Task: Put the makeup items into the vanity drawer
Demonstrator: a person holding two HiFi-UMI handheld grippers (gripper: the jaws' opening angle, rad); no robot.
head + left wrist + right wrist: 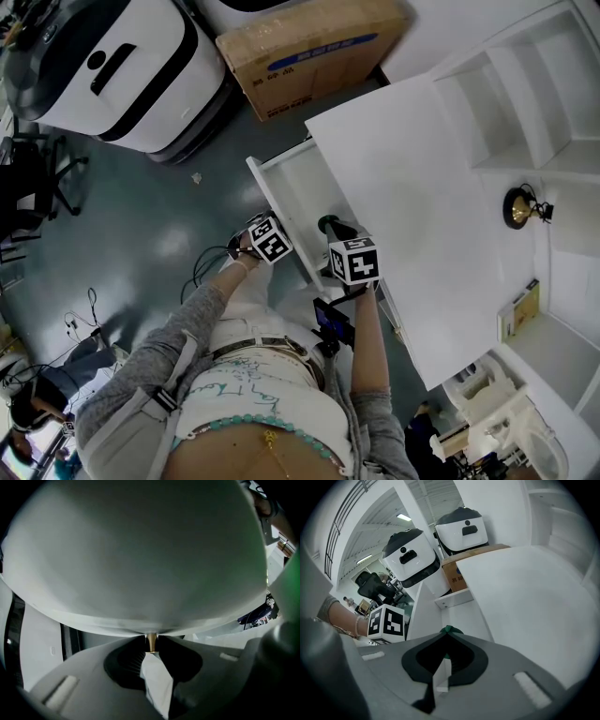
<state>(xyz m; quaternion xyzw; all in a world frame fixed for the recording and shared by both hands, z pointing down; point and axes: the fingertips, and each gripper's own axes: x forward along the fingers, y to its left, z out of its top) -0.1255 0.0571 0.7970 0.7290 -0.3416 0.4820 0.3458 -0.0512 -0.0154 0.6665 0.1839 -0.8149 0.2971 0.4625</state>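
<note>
The white vanity drawer (298, 187) stands pulled out from under the tabletop (412, 197). My left gripper (278, 230) is at the drawer's front; in the left gripper view the gripper (151, 645) is shut on the brass knob (151, 641) beneath the white drawer front (140, 550). My right gripper (339, 234) hovers over the open drawer, shut on a dark green makeup item (331, 225). In the right gripper view only the item's green tip (449, 630) shows past the jaws, above the drawer's inside (461, 616). The rest of the item is hidden.
Two white and black machines (122, 66) and a cardboard box (309, 47) stand on the floor beyond the drawer. The vanity's shelves hold a gold ornament (517, 208) and a book (521, 309). Cables (202, 267) lie on the floor at the left.
</note>
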